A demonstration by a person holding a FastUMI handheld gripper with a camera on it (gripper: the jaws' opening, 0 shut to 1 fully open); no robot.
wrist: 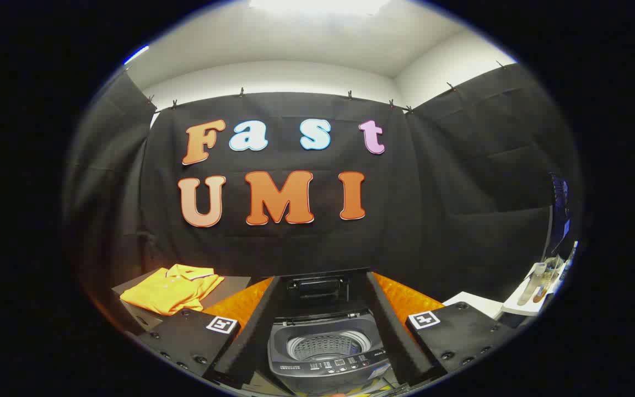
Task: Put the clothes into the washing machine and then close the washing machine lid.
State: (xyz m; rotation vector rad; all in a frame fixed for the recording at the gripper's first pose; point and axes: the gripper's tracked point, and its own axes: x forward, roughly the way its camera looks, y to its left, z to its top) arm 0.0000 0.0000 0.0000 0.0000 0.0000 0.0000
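Note:
A small grey top-loading washing machine (326, 353) stands just ahead, between my two fingers, with its lid (317, 288) raised upright at the back and the steel drum (328, 347) showing bare inside. A folded orange polo shirt (171, 288) lies on a dark raised surface (229, 284) to the left, beyond my left finger. My gripper (323, 361) is open, its fingers (246, 336) spread wide on either side of the machine, with nothing held.
A white shelf (527, 303) with a couple of bottles (541, 281) sits at the far right. A white block (474, 302) lies beyond my right finger. Black cloth walls close the booth behind and at both sides.

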